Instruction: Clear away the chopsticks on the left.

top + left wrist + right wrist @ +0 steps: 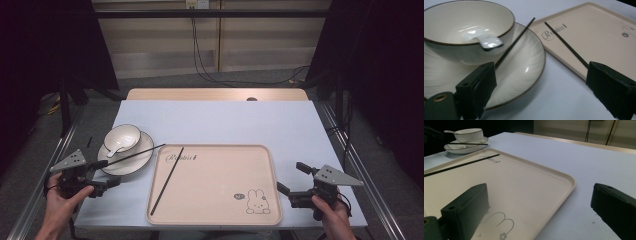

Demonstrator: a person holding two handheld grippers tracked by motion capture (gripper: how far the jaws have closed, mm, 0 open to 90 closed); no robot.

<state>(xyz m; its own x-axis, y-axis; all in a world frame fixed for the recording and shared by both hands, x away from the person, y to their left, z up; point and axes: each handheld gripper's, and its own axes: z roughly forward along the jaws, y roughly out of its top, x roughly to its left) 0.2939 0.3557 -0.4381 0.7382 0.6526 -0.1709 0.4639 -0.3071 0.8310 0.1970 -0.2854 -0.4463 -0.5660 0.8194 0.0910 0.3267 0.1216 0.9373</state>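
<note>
A beige tray [220,195] [599,37] [524,185] with a rabbit drawing [257,201] lies mid-table. One black chopstick [167,180] [566,45] [461,165] lies slanted on its left part. A white bowl [122,137] [469,25] holding a white spoon [116,150] [487,41] sits on a cream plate [135,160] [524,67]. A second chopstick [132,154] [516,40] [471,144] rests across the plate, its near end running behind one jaw of my left gripper [107,173] [542,75], which is open at the plate's near edge. My right gripper [293,178] [540,195] is open and holds nothing beside the tray's right rim.
The pale blue table top [215,120] stretches bare behind the tray to a wooden strip [215,94] at the far edge. Metal rails [360,170] run along both sides. Cables [205,75] trail on the floor beyond, between dark curtains.
</note>
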